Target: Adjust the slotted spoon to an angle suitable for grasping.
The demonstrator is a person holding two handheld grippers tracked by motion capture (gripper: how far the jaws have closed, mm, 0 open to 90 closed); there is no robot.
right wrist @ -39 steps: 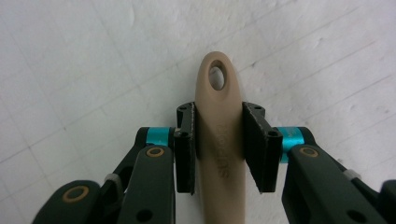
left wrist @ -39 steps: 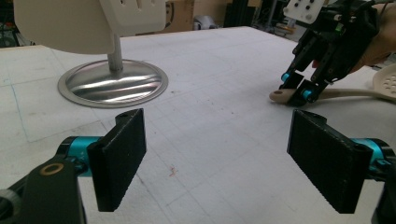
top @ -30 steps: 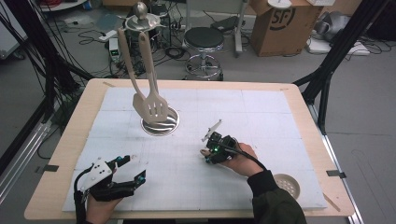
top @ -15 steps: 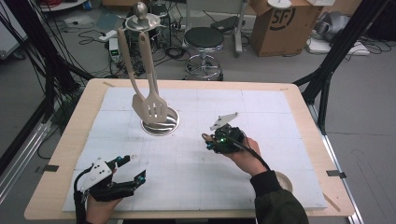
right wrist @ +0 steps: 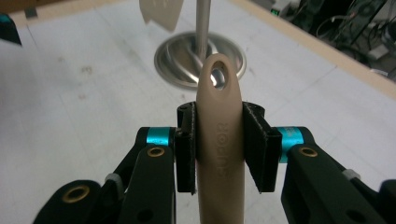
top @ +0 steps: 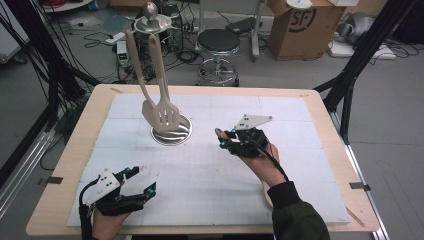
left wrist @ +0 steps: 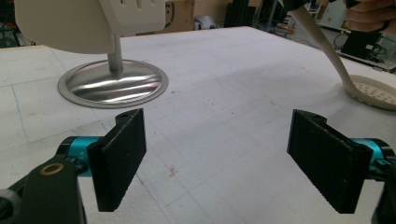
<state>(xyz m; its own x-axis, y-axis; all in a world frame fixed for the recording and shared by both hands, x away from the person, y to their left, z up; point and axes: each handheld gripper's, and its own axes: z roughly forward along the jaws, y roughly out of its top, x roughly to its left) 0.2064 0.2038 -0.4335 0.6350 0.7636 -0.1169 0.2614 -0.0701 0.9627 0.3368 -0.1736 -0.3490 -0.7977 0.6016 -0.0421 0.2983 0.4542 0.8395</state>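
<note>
Two grippers are at work over the white table cover (top: 210, 180). The right gripper (top: 231, 141) is lifted above the middle of the table, and it is clamped on the handle of a beige skimmer spoon (right wrist: 219, 140). In the right gripper view both black pads press on the sides of this handle, and the handle end with its hanging hole stands out past the jaws, pointing toward the metal stand (right wrist: 201, 56). In the left gripper view the round perforated head of the spoon (left wrist: 371, 91) is low at the table surface, while the handle goes up to the hand; whether the head touches the cover I cannot tell, because the edge is blurred. The left gripper (top: 137, 187) rests near the front left corner of the table, jaws spread apart with nothing between them, well apart from the spoon. On the stand hangs a slotted spatula (top: 161, 116).
</note>
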